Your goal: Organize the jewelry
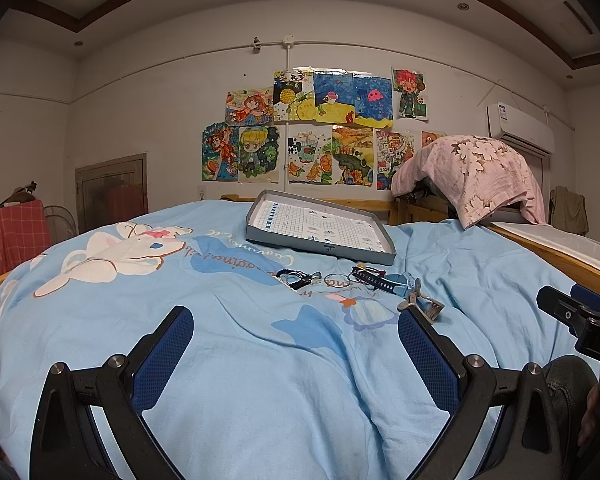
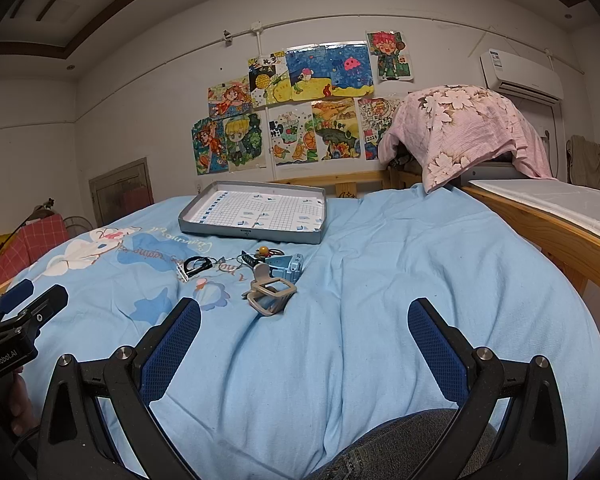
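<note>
Small jewelry pieces lie in a loose row on the light blue quilt (image 1: 260, 360): a black bracelet (image 1: 296, 278), a thin ring (image 1: 334, 280), a blue watch (image 1: 396, 282) and a beige hair claw (image 1: 424, 306). Behind them sits a grey tray (image 1: 320, 246) lined with grid paper. The right wrist view shows the same hair claw (image 2: 270, 296), blue watch (image 2: 286, 266), black bracelet (image 2: 196, 266) and tray (image 2: 252, 234). My left gripper (image 1: 296, 320) is open, short of the row, with nothing between its fingers. My right gripper (image 2: 304, 312) is open too, just right of the hair claw.
A wooden bed rail (image 2: 540, 224) runs along the right side, with a pink floral blanket (image 2: 464, 132) draped at its far end. Drawings cover the wall (image 1: 312, 128) behind the bed. A dark trouser leg (image 2: 400, 448) shows at the bottom of the right wrist view.
</note>
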